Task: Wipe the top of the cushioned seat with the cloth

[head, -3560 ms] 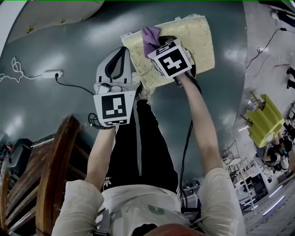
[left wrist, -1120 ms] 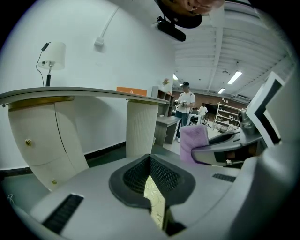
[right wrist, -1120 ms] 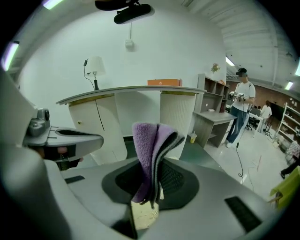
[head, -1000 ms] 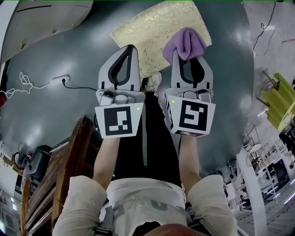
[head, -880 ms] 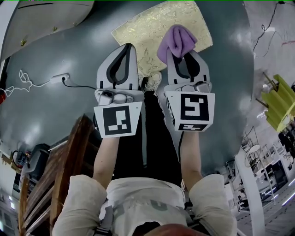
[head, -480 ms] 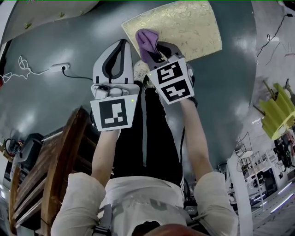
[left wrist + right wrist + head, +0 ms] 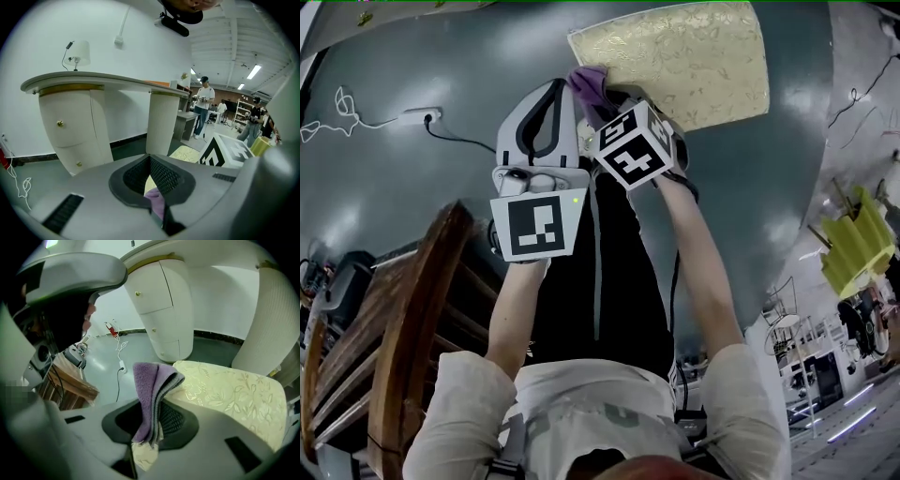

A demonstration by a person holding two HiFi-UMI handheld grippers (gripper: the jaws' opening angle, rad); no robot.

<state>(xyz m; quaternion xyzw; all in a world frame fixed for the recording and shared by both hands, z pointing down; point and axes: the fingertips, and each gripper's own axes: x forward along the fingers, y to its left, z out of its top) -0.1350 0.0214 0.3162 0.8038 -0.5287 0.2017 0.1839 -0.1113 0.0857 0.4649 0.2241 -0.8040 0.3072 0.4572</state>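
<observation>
The cushioned seat point(image 7: 675, 56) is a pale gold patterned pad low on the dark floor, ahead of the person's legs. My right gripper point(image 7: 598, 97) is shut on a folded purple cloth point(image 7: 589, 81), which lies at the seat's near left corner. The right gripper view has the cloth point(image 7: 152, 380) standing up from between the jaws point(image 7: 152, 420), with the seat point(image 7: 229, 385) just beyond. Close on the cloth's left, my left gripper point(image 7: 557, 90) is shut and holds nothing. Through its jaws point(image 7: 151, 159), the left gripper view catches a bit of cloth point(image 7: 157, 204) and seat point(image 7: 185, 152).
A wooden chair point(image 7: 412, 319) stands at the person's left. A power strip point(image 7: 420, 116) with its cable lies on the floor to the left. A white curved desk point(image 7: 168, 301) with drawers rises behind the seat. Yellow-green furniture point(image 7: 853, 244) is far right. People stand in the background point(image 7: 202, 105).
Over the last second my right gripper has swept the cloth from the seat's near right part leftward to its near left corner, rolling as it went. The left gripper stayed shut beside it.
</observation>
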